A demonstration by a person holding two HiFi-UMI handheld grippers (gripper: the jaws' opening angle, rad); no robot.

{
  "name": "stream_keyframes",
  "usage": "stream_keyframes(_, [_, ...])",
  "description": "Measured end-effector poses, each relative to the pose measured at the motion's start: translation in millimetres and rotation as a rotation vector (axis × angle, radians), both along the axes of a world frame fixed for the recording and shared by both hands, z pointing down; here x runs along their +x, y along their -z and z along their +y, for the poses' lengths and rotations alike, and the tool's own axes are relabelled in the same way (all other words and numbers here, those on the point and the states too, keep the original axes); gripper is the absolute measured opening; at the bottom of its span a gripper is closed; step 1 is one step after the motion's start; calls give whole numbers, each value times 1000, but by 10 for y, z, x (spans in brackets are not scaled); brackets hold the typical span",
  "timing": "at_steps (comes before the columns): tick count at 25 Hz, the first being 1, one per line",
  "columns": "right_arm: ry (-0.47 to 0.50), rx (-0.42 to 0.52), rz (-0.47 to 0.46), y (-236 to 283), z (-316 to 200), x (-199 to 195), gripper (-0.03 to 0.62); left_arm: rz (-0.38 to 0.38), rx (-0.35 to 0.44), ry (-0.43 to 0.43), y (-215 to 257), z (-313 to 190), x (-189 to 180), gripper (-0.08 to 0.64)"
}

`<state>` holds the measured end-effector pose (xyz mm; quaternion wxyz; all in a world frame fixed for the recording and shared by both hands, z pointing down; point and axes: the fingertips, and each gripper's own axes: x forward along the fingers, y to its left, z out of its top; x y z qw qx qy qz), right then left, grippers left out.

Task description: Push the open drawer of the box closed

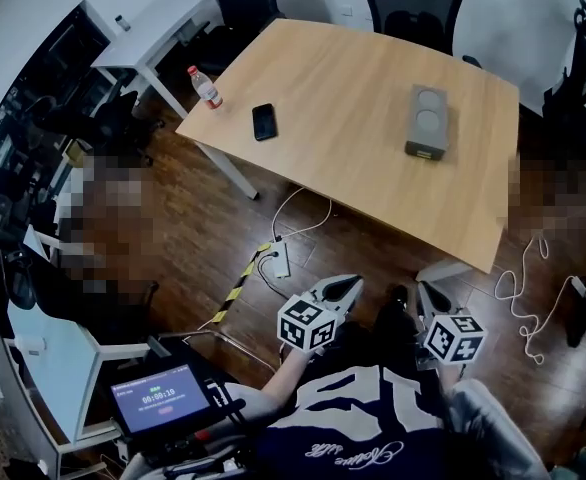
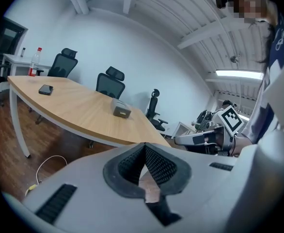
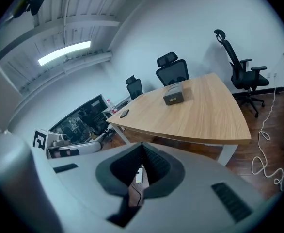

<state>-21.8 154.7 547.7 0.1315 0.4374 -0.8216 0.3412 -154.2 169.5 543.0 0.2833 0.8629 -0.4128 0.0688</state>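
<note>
The grey box (image 1: 426, 120) lies on the far right part of the wooden table (image 1: 353, 138); it also shows small in the left gripper view (image 2: 121, 110) and the right gripper view (image 3: 173, 95). From here I cannot tell how far its drawer stands out. Both grippers are held low, close to the person's body and well short of the table. My left gripper (image 1: 345, 289) (image 2: 144, 147) has its jaws together with nothing in them. My right gripper (image 1: 425, 294) (image 3: 142, 147) is likewise shut and empty.
A black phone (image 1: 264, 121) and a red-capped bottle (image 1: 205, 86) sit on the table's left part. Office chairs (image 1: 413, 3) stand behind the table. A power strip (image 1: 278, 259) and white cables (image 1: 523, 288) lie on the wood floor. A screen (image 1: 160, 396) is at lower left.
</note>
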Motion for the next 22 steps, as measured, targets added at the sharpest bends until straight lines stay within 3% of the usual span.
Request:
stream_keyframes(6, [30, 21, -18, 68, 135, 33, -3, 9, 27, 0, 110, 153, 144, 2])
stream_keyframes(13, [43, 27, -50, 53, 286, 453, -3, -9, 34, 49, 126, 199, 483, 2])
stream_keyframes(18, [36, 9, -22, 221, 413, 702, -3, 37, 6, 4, 286, 266, 857, 2])
stream_keyframes(22, [44, 8, 1, 174, 521, 1163, -3, 45, -4, -35, 226, 424, 1417, 2])
